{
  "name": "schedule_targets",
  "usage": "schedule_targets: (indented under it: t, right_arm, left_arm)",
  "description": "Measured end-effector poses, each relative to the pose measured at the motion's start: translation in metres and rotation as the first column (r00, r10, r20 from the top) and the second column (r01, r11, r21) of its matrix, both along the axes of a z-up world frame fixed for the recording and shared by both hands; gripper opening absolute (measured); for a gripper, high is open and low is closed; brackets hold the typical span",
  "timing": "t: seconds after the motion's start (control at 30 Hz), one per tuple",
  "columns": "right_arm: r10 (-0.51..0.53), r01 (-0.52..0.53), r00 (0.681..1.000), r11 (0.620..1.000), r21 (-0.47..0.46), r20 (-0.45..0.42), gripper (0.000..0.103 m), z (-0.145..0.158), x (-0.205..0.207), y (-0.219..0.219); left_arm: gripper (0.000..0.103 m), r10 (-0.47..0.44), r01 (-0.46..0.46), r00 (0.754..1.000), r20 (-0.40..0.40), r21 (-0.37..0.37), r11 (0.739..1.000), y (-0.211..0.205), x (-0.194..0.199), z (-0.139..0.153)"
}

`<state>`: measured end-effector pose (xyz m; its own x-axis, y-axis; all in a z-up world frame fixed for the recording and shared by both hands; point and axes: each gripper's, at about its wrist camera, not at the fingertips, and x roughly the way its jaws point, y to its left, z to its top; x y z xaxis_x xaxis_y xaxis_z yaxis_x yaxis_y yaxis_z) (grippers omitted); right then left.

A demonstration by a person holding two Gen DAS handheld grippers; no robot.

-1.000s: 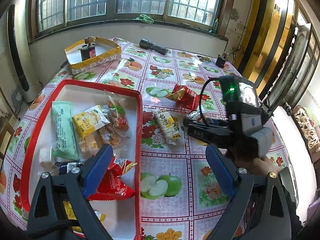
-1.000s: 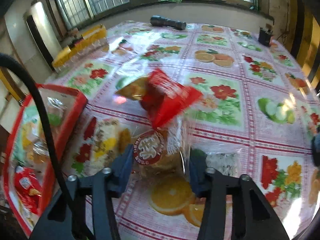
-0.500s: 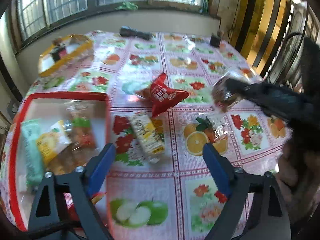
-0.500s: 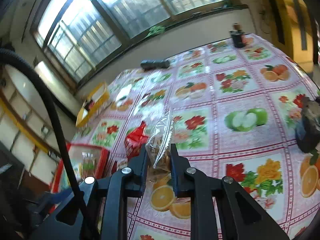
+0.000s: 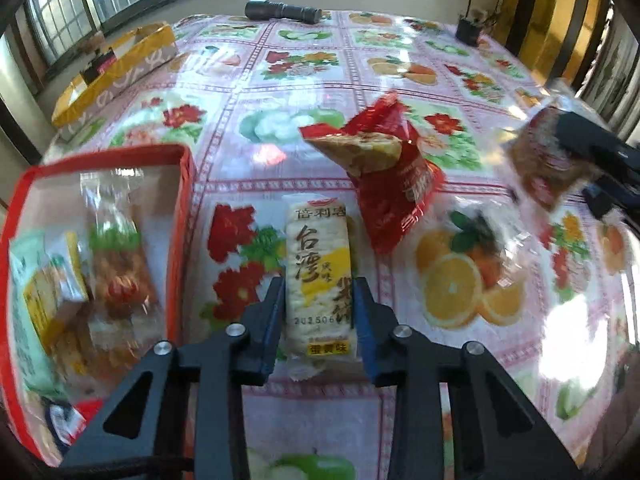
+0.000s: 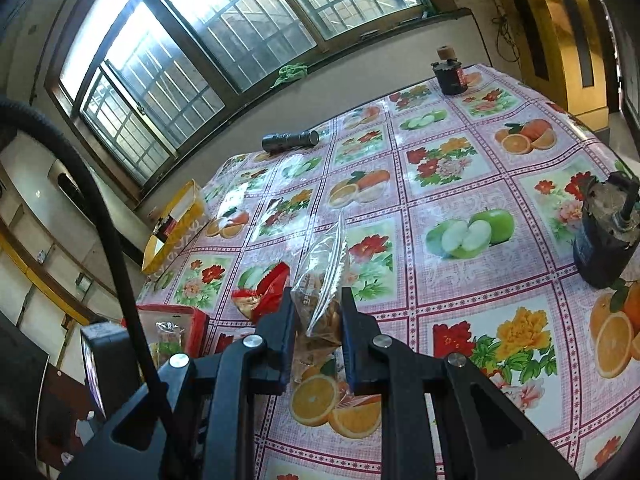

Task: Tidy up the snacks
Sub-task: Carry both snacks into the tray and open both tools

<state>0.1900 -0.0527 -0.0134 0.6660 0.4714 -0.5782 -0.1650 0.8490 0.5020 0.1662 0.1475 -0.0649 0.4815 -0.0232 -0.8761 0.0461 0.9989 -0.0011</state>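
The fruit-and-flower patterned plastic tablecloth [image 5: 304,80] covers the table ahead of both sets of jaws. The red-rimmed rectangular tray [image 5: 186,184], to the left of the left jaws, holds several wrapped snacks; the right wrist view shows only its near corner [image 6: 200,320], low and left of the right jaws. The yellow open cardboard box [image 5: 116,76] sits far ahead and left of the left jaws. The red crinkled foil snack bag [image 5: 400,196] lies just ahead and right of the left jaws, tilted up on the cloth.

The left gripper [image 5: 320,300] has its jaws closed against both long edges of the white-and-yellow rice cracker packet [image 5: 318,268], which lies flat on the cloth with its far end extending forward beyond the fingertips.

The right gripper [image 6: 318,320] is clamped on the clear plastic bag of brown snacks [image 6: 324,276], held clear of the table with its top edge standing above the jaws. The left wrist view shows this bag [image 5: 548,160] from the side, blurred, at the far right.

Only the right wrist view shows the dark round object with a cable [image 6: 604,236] far right of the jaws. The black cylindrical flashlight [image 5: 282,11] lies at the far table edge.
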Motion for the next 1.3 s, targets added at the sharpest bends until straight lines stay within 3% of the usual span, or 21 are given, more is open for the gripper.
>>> schedule_targets:
  t: [0.1, 0.27, 0.37, 0.5, 0.67, 0.8, 1.13, 1.3]
  right_arm:
    - [0.009, -0.009, 1.0, 1.0, 0.008, 0.01, 0.019, 0.001, -0.002, 0.001]
    - [0.057, -0.062, 0.995, 0.996, 0.065, 0.077, 0.019, 0.01, -0.013, 0.007]
    - [0.124, -0.134, 0.984, 0.988, 0.074, 0.128, 0.019, 0.015, -0.023, 0.023]
    - [0.236, -0.246, 0.959, 0.968, 0.05, 0.157, 0.019, 0.017, -0.037, 0.055]
    - [0.405, -0.411, 0.903, 0.911, 0.018, 0.147, 0.018, 0.014, -0.057, 0.106]
    - [0.462, -0.47, 0.877, 0.882, 0.032, 0.134, 0.018, 0.021, -0.059, 0.136]
    - [0.524, -0.524, 0.851, 0.851, 0.021, 0.021, 0.018, 0.028, -0.013, 0.242]
    - [0.542, -0.542, 0.84, 0.84, -0.001, -0.031, 0.018, 0.016, 0.004, 0.269]
  left_arm:
    - [0.035, -0.002, 0.002, 1.0, 0.027, -0.021, 1.0, 0.0, -0.02, 0.006]
    - [0.035, 0.015, 0.002, 0.988, 0.155, -0.109, 0.994, 0.012, -0.082, 0.049]
    - [0.035, 0.036, -0.008, 0.973, 0.227, -0.121, 0.993, 0.032, -0.117, 0.076]
    - [0.035, 0.114, -0.084, 0.958, 0.263, -0.121, 0.989, 0.077, -0.149, 0.094]
    - [0.035, 0.215, -0.196, 0.945, 0.245, -0.102, 0.975, 0.137, -0.177, 0.086]
    - [0.035, 0.261, -0.235, 0.944, 0.201, -0.144, 0.961, 0.169, -0.184, 0.068]
    - [0.035, 0.215, -0.192, 0.958, 0.188, -0.133, 0.972, 0.175, -0.177, 0.052]
    - [0.035, 0.221, -0.204, 0.961, 0.165, -0.118, 0.972, 0.181, -0.17, 0.041]
